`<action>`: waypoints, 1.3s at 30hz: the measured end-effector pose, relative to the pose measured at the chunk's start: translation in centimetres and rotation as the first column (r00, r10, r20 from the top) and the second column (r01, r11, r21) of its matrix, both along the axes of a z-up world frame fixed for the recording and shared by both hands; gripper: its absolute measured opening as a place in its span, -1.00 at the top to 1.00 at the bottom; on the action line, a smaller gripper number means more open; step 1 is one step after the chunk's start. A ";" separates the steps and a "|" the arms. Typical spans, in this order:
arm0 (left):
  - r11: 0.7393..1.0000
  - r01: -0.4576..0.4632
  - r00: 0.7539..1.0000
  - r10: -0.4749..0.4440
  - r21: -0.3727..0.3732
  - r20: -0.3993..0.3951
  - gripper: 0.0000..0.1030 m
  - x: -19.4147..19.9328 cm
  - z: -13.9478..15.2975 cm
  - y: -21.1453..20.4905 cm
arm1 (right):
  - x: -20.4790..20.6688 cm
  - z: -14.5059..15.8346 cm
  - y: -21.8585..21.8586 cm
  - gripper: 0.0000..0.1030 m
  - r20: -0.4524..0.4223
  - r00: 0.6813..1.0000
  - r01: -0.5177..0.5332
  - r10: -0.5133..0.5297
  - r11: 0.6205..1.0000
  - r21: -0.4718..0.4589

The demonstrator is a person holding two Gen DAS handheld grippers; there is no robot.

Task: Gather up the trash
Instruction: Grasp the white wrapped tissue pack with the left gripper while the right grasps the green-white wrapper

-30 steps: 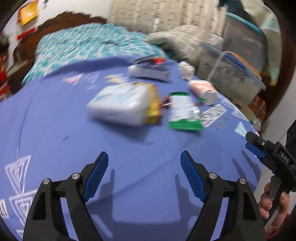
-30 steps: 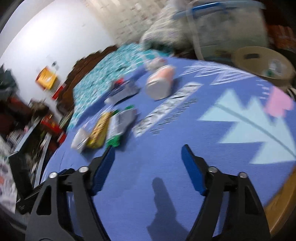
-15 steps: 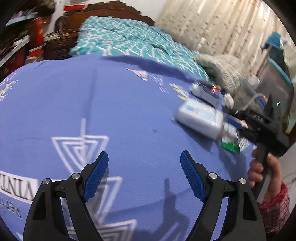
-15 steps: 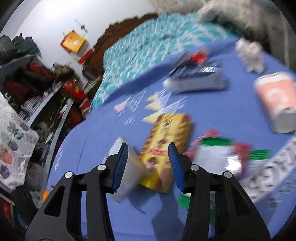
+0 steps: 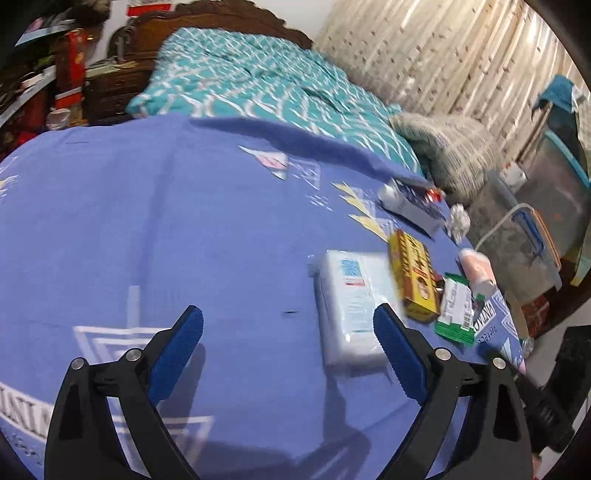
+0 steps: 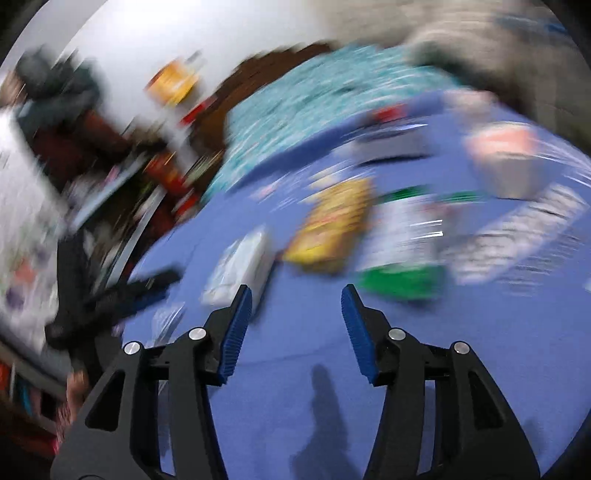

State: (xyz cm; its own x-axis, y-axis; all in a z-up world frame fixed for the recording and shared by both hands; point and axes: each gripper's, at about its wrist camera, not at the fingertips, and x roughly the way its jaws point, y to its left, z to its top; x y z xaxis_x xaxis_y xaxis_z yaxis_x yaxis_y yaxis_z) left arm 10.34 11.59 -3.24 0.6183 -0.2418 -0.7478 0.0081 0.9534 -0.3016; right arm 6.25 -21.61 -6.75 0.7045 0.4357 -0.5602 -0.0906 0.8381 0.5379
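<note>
Trash lies on a blue bedsheet (image 5: 184, 240): a white tissue pack (image 5: 351, 306), a yellow box (image 5: 415, 275), a green wrapper (image 5: 458, 314), a pink cup (image 5: 476, 266) on its side, crumpled paper (image 5: 458, 221) and a white-and-dark box (image 5: 410, 201). My left gripper (image 5: 286, 314) hovers over bare sheet, jaws opening wide, nothing between them; its right finger overlaps the pack's near edge. The right wrist view is blurred. There my right gripper (image 6: 296, 291) is opening and holds nothing, just short of the tissue pack (image 6: 240, 266), yellow box (image 6: 332, 225) and green wrapper (image 6: 402, 258).
A teal quilt (image 5: 258, 85) and a wooden headboard (image 5: 221, 14) lie beyond the sheet. A grey pillow (image 5: 450, 147) and clear storage bins (image 5: 524, 236) stand past the bed's right edge. Cluttered shelves (image 5: 44, 85) fill the left. The pink cup (image 6: 502, 162) shows far right.
The left gripper swung left and then came closer to the tissue pack, with its jaws a little wider. The right gripper turned toward the trash pile, and its jaws stand narrower than a second ago.
</note>
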 end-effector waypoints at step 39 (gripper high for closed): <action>0.993 0.055 0.998 -0.053 0.105 -0.023 -0.23 -8.9 -2.5 0.5 | -6.9 -2.1 11.2 0.76 -0.098 0.908 -0.404 0.406 0.914 0.046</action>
